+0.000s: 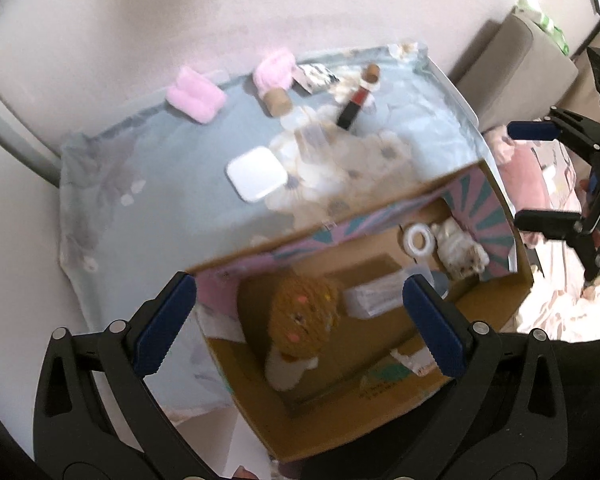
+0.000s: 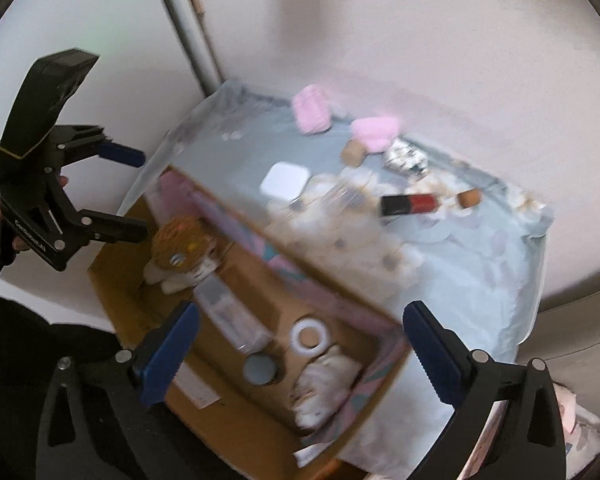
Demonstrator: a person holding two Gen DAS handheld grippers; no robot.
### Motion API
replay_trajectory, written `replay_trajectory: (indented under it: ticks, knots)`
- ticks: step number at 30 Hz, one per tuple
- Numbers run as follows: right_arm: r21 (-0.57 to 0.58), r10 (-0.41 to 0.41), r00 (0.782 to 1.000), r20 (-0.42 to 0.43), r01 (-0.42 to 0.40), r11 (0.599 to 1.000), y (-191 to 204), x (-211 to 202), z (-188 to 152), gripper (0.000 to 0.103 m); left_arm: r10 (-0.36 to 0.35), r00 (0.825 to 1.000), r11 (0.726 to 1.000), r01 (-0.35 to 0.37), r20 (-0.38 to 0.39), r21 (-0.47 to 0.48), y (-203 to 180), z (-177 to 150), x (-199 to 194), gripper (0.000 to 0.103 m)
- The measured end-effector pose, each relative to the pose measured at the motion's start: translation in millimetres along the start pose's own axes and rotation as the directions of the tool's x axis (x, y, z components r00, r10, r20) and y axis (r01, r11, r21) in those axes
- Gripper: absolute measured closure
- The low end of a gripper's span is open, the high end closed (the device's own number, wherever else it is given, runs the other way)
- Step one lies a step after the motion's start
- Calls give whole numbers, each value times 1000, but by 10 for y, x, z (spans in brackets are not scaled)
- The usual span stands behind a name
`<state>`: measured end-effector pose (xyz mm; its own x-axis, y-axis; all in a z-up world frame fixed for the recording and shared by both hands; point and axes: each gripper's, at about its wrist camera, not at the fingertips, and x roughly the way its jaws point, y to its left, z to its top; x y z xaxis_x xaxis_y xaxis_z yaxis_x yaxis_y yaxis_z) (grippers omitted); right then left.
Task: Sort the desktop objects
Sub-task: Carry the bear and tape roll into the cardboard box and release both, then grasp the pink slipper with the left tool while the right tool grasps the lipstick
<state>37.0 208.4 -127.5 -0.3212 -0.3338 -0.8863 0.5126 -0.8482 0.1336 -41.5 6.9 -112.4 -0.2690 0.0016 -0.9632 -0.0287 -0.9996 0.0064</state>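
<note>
Cardboard box [image 1: 496,300] standing open at the near edge of the bench [image 1: 172,168], under a pale blue flowered cloth.

Left tongs [image 1: 300,326] spread wide, nothing between the blue pads, hovering above the box's left end. Right tongs [image 2: 300,356] likewise spread wide and empty, hovering above the box's right end.

Inside the box, toward its left end: a brown knitted plush toy [image 1: 302,314] with coloured dots, lying on the cardboard floor. Just right of the toy, near the box's middle: a clear plastic case [image 1: 374,298], blurred. Further right: a white ring [image 1: 419,240], flat on the floor against the box's far wall. Beside the ring, in the box's right corner: a cream fluffy toy [image 1: 462,252]. Between the case and the fluffy toy: a small round grey-lidded jar [image 2: 259,368].

Outside the box, beyond its far wall, on the cloth: a white square case [image 1: 256,174], nearest the box. Further from the box: a red-and-black lipstick [image 1: 354,106] lying on its side, a small cork-coloured cap [image 1: 372,72] close to its end. Left of the lipstick: a cork-coloured cylinder [image 1: 278,102] touching a pink fluffy piece [image 1: 274,68]. A second pink fluffy piece [image 1: 196,96] well left of that, farthest from the box's right end. Between the first pink piece and the lipstick: a black-and-white patterned item [image 1: 316,76], too blurred to identify.
</note>
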Motion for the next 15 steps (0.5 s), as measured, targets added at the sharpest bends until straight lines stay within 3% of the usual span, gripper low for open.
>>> replay_trajectory:
  ticks: [9, 15]
  knots:
    - [38, -65, 996, 63, 63, 997, -424, -52, 301, 1, 30, 1000, 998, -30, 6, -48, 321, 418, 89, 0]
    - [15, -72, 997, 39, 72, 997, -671, 174, 507, 1, 11, 1000, 986, -14, -19, -168, 712, 863, 436, 0]
